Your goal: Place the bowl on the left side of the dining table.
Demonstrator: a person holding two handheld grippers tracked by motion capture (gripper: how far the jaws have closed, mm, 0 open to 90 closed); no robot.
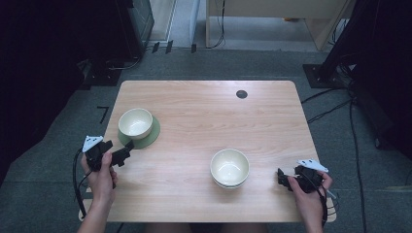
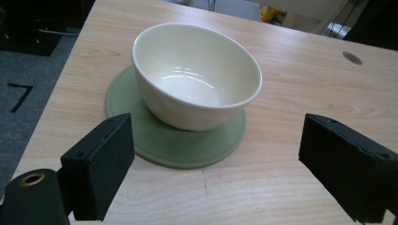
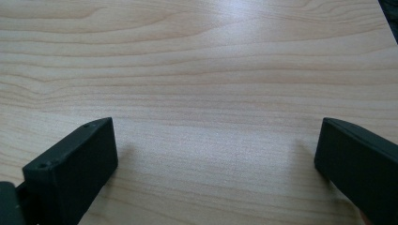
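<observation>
The left gripper point(image 1: 127, 149) hovered at the table's point(image 1: 194, 102) left edge, jaws spread wide and empty, aimed at the cream bowl point(image 2: 197, 75) that sat on the green mat point(image 2: 173, 145) near that edge. To take it well, the gripper would likely need to straddle the near rim, 1 jaw inside and 1 outside, and lift straight up so the mat stayed put. Toward the front edge, a stack of 2 bowls point(image 1: 230, 167) stood well apart, with bare wood between for carrying. At the front right corner, the right gripper point(image 1: 282, 177) rested low, jaws wide, holding nothing.
</observation>
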